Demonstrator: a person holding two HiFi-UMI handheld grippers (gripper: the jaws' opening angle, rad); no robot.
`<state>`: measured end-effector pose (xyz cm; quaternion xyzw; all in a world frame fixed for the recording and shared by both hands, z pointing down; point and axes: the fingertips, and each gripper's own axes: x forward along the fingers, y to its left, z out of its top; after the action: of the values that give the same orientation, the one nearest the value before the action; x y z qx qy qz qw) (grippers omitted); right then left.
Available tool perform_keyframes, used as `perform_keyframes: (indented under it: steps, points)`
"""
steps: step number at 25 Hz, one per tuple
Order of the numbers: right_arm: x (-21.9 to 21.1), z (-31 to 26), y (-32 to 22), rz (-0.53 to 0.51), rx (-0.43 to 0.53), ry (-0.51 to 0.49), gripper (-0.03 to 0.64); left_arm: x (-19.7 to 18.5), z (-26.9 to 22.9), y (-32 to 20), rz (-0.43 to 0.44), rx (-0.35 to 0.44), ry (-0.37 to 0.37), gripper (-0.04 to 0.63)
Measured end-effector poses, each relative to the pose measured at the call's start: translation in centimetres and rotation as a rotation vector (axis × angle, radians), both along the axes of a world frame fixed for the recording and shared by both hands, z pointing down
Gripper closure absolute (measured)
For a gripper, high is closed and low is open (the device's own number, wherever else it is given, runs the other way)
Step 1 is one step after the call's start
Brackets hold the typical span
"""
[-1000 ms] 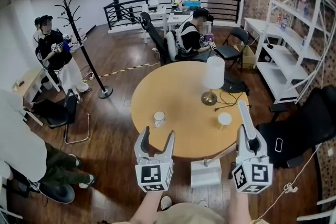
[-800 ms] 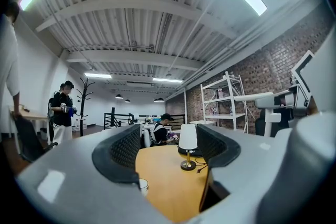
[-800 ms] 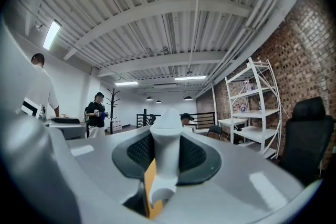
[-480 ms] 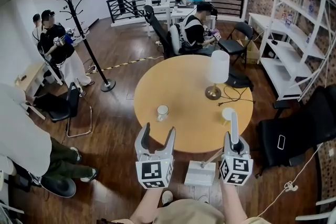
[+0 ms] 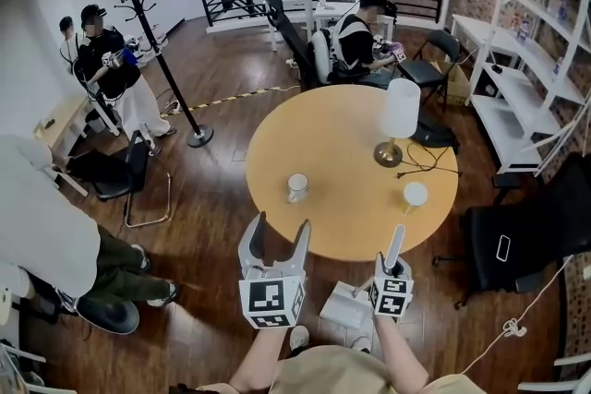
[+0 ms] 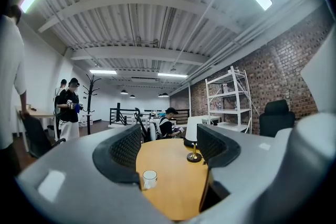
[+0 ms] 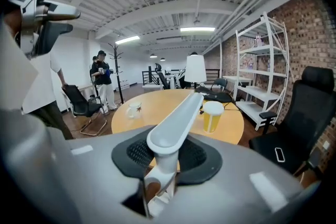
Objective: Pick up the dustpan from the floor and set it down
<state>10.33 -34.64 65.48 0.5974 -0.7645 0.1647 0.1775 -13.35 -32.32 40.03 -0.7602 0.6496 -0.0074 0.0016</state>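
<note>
1. At the far left of the head view, a person in a white top [image 5: 37, 217] stands beside a black folding chair [image 5: 129, 180]. A black coat stand [image 5: 162, 60] rises from the wooden floor [image 5: 212, 226] further back.
2. The left gripper [image 5: 279, 231] is held level at the near edge of the round table [image 5: 342, 152]. Its jaws stand apart and grasp nothing. In the left gripper view [image 6: 169, 152] only the tabletop shows through the gap.
3. A white mug [image 5: 297, 187] sits on the left part of the table, just beyond the left gripper's tips, and it also shows in the left gripper view [image 6: 149, 178].
4. The white dustpan [image 5: 343, 309] is low down by the floor. It lies just in front of the person's feet, between the two grippers and near the table's edge. Whether it rests on the boards cannot be told.
5. Its long white handle [image 5: 395, 244] slants up past the table's rim.
6. The right gripper [image 5: 392, 275] tilts downward and is clenched on that handle. In the right gripper view [image 7: 163, 157] the pads press on both sides of the handle [image 7: 176, 123].
7. A white-shaded lamp [image 5: 401, 111] and a yellow cup [image 5: 416, 196] stand on the right side of the table.
8. A black office chair [image 5: 526, 231] sits right of the table, with white shelving [image 5: 531, 60] against the brick wall behind it.
</note>
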Motion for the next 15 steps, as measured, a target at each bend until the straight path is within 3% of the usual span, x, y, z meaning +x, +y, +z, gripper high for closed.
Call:
perform_keyframes:
  steps: [15]
  points:
    - [-6.8, 12.2, -0.9, -0.251, -0.174, 0.092, 0.514, -4.3, 0.8, 0.4, -0.077, -0.03, -0.014, 0.281]
